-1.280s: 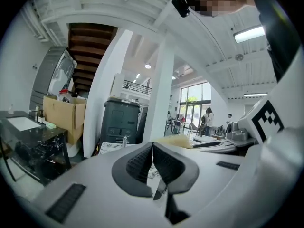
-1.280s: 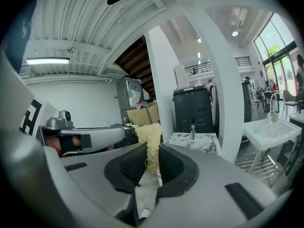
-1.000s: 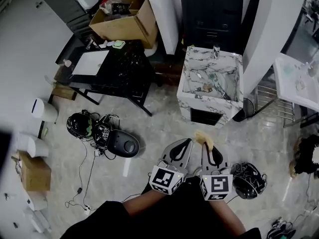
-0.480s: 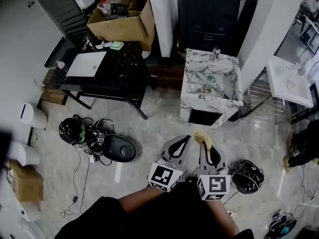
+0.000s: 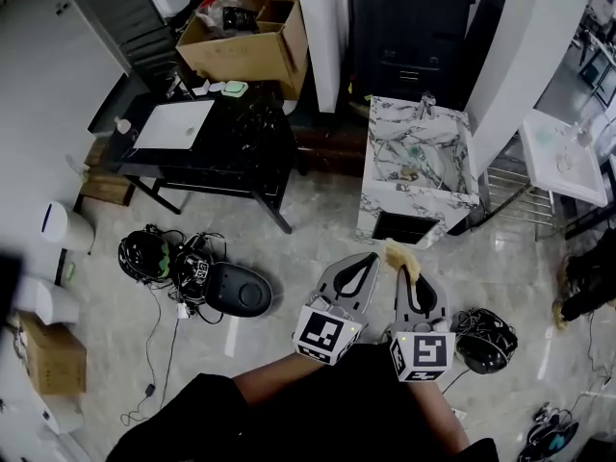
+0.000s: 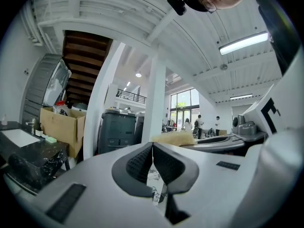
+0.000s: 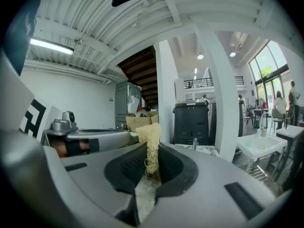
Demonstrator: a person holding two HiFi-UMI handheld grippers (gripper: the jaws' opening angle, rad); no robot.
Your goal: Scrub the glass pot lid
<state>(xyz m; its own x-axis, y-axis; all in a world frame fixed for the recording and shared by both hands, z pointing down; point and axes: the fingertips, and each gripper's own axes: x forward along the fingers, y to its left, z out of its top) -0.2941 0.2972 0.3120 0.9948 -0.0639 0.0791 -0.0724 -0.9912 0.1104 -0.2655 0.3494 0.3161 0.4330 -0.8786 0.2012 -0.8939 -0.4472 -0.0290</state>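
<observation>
Right gripper (image 7: 151,163) is clamped on a straw-yellow fibrous scrub pad (image 7: 151,144); left gripper (image 6: 152,151) is pinched together, empty. Only the head view looks into the white marble sink (image 5: 416,203) ahead, where the glass pot lid (image 5: 425,165) is barely visible.

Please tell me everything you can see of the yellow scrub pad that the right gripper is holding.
The scrub pad is pale yellow and looks made of coarse, tangled fibres, like a loofah. It is thin and stands on edge, pinched between the jaws of the right gripper, which are shut on its lower part. Its frayed upper part sticks out past the jaw tips. It is held in the air above the floor; only the jaws touch it.
</observation>
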